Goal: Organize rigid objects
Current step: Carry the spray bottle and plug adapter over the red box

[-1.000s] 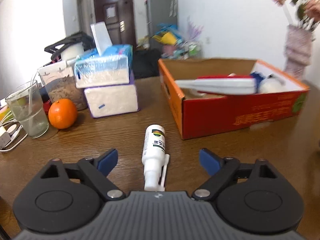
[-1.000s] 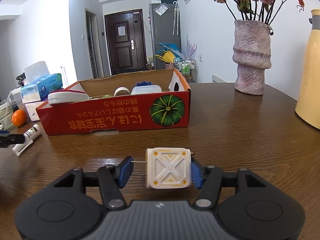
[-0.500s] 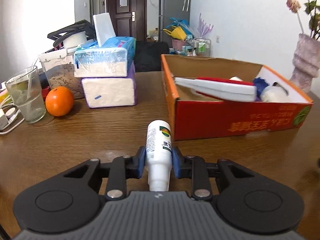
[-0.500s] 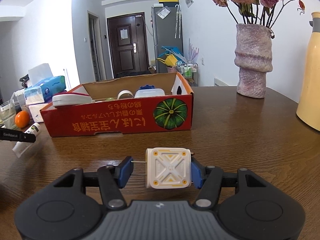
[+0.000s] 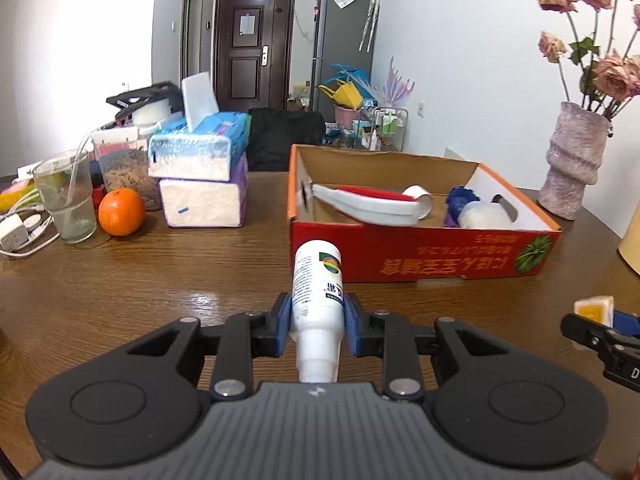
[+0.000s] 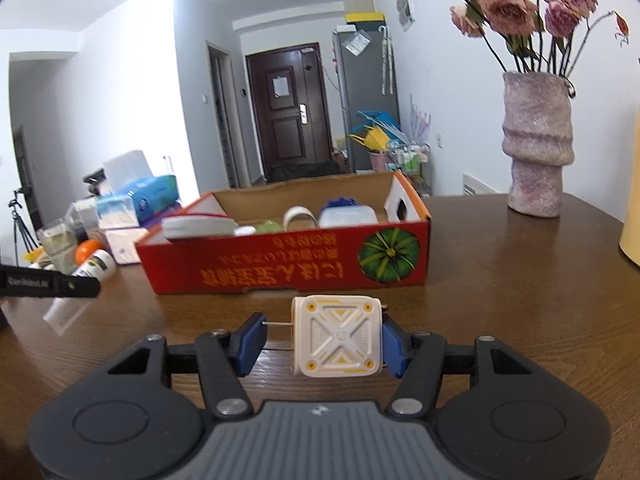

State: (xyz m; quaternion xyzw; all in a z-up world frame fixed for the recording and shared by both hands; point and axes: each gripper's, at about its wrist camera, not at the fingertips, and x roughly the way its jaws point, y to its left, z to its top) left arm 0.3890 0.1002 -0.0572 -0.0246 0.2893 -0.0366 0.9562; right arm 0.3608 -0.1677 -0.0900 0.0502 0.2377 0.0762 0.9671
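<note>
My left gripper [image 5: 316, 326] is shut on a white spray bottle [image 5: 317, 292], held off the table with its base pointing at the red cardboard box [image 5: 420, 256]. In the right wrist view the same bottle [image 6: 94, 266] shows at the far left, beside the left gripper's black finger [image 6: 48, 282]. My right gripper [image 6: 320, 340] is shut on a white cube plug adapter [image 6: 338, 338], its metal prongs against the left pad. That adapter [image 5: 594, 308] also peeks in at the left wrist view's right edge. The box [image 6: 280, 260] holds several items, among them a white and red tool [image 5: 368, 202].
Stacked tissue packs [image 5: 200, 176], an orange [image 5: 121, 212], a glass [image 5: 66, 196], a charger with cables [image 5: 18, 232] and a food jar [image 5: 124, 170] crowd the table's left. A pink vase with dried roses [image 6: 536, 148] stands back right. A yellow jug [image 6: 632, 216] is at the right edge.
The left jaws closed on the spray bottle as it lay on the table, then lifted it up and toward the box. The right gripper kept its hold on the adapter and rose slightly.
</note>
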